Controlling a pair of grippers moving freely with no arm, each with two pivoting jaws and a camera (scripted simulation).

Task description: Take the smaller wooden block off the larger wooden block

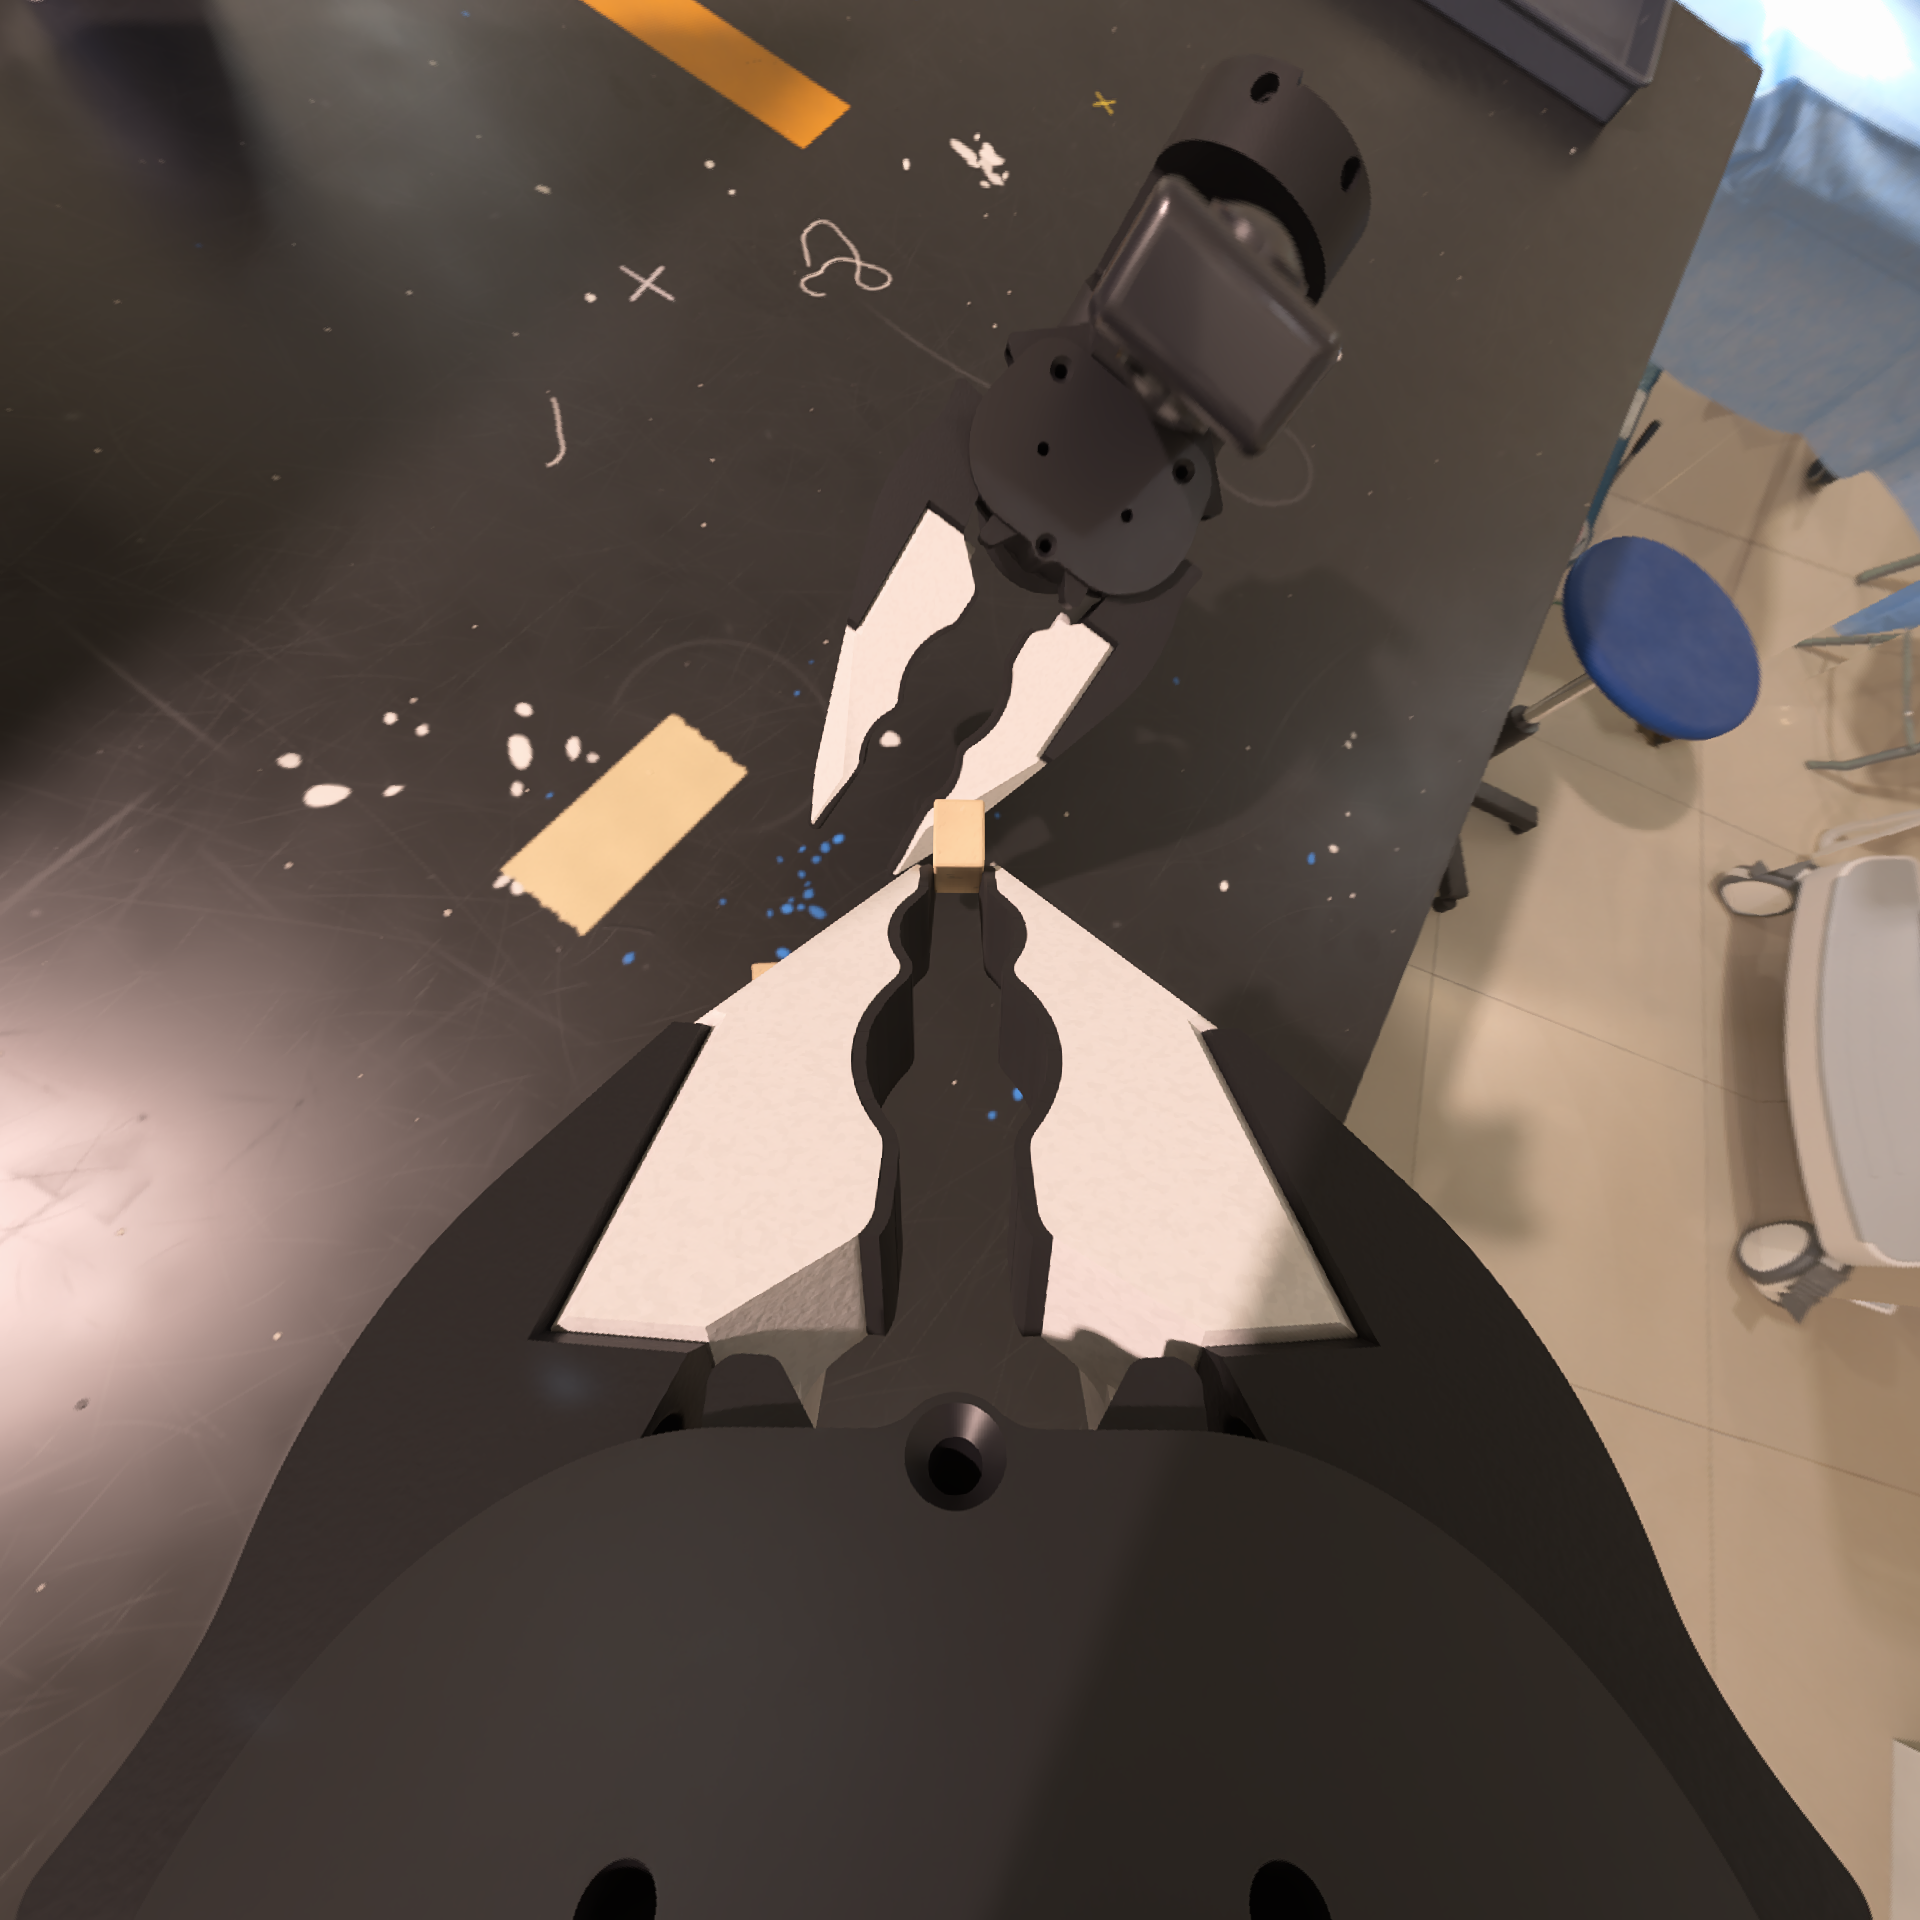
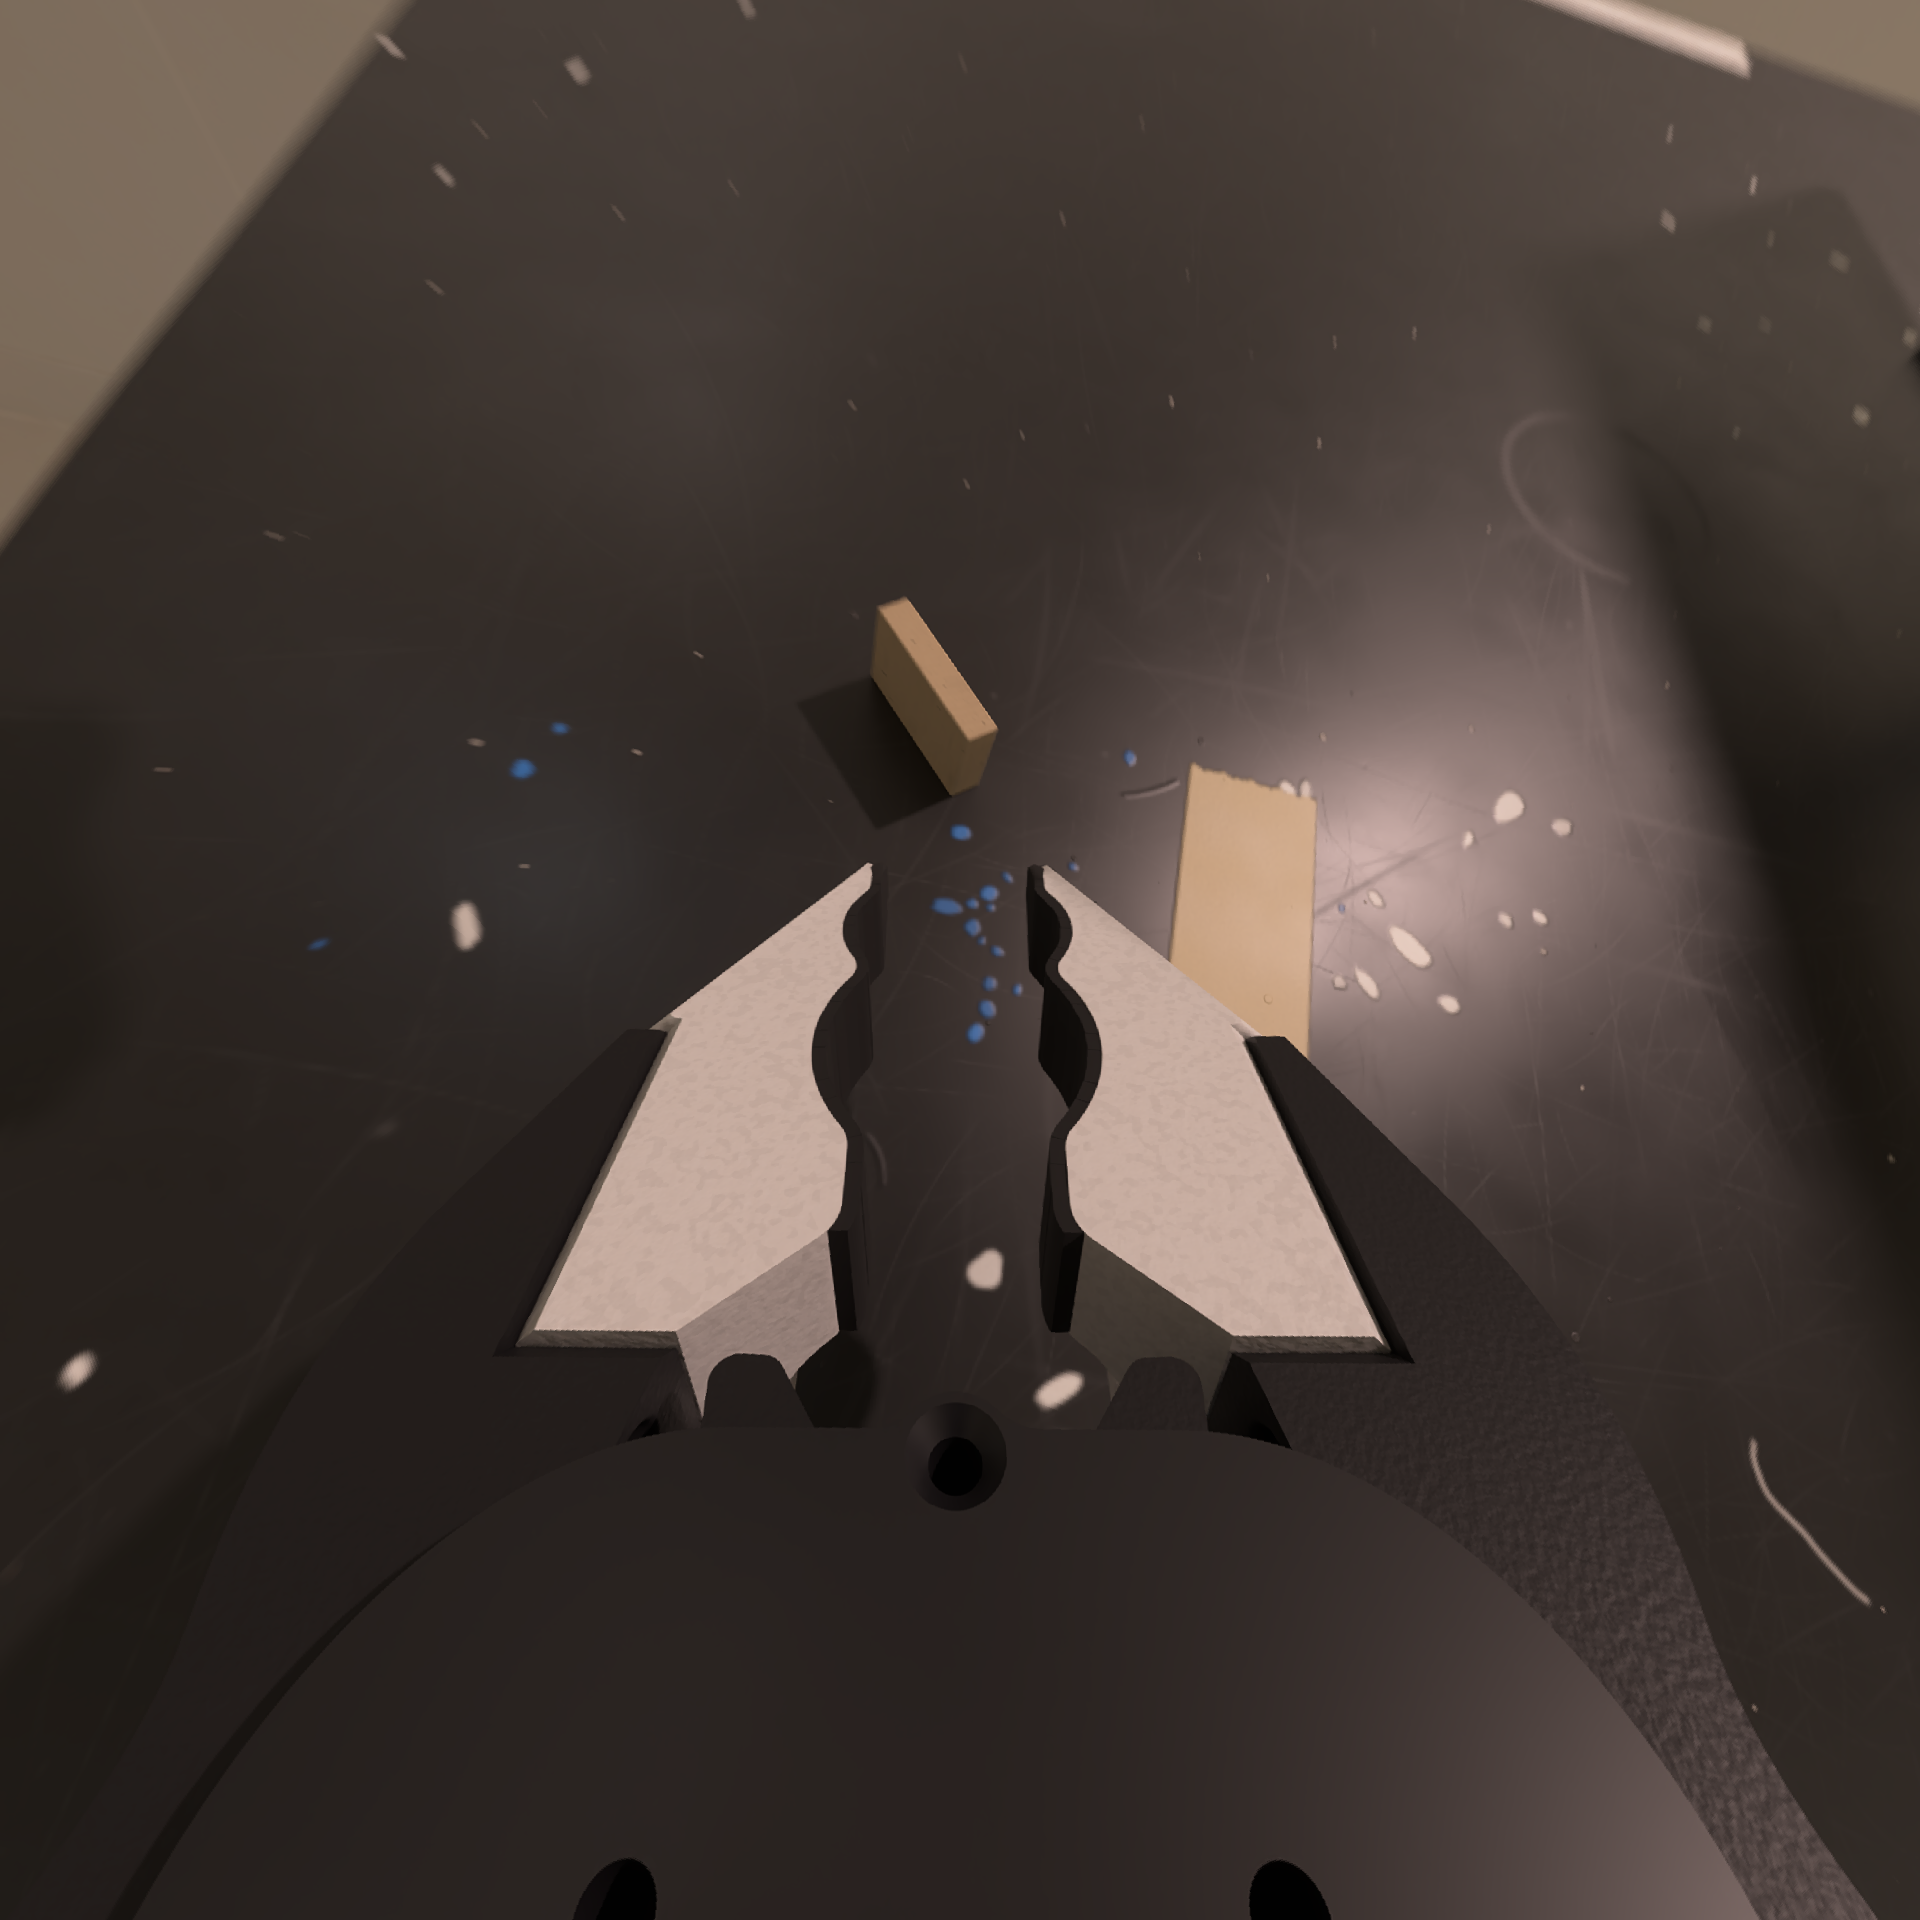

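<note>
My left gripper (image 1: 957, 878) is shut on the smaller wooden block (image 1: 957, 844), a pale cube pinched at the fingertips and held above the dark table (image 1: 312, 520). Only a corner of the larger wooden block (image 1: 764, 971) shows beside my left finger. In the right wrist view the larger block (image 2: 935, 707) is a tan oblong on the table, just ahead of my right gripper (image 2: 951, 883), which is open and empty. The right gripper (image 1: 868, 831) also shows in the left wrist view, pointing toward my left fingertips. The smaller block is not in the right wrist view.
A tan strip of tape (image 1: 623, 821) (image 2: 1242, 904) lies flat near the larger block. An orange strip (image 1: 717, 62) lies far back. The table edge (image 1: 1538, 675) runs down the right, with a blue stool (image 1: 1660, 636) and a white cart (image 1: 1860, 1060) on the floor beyond.
</note>
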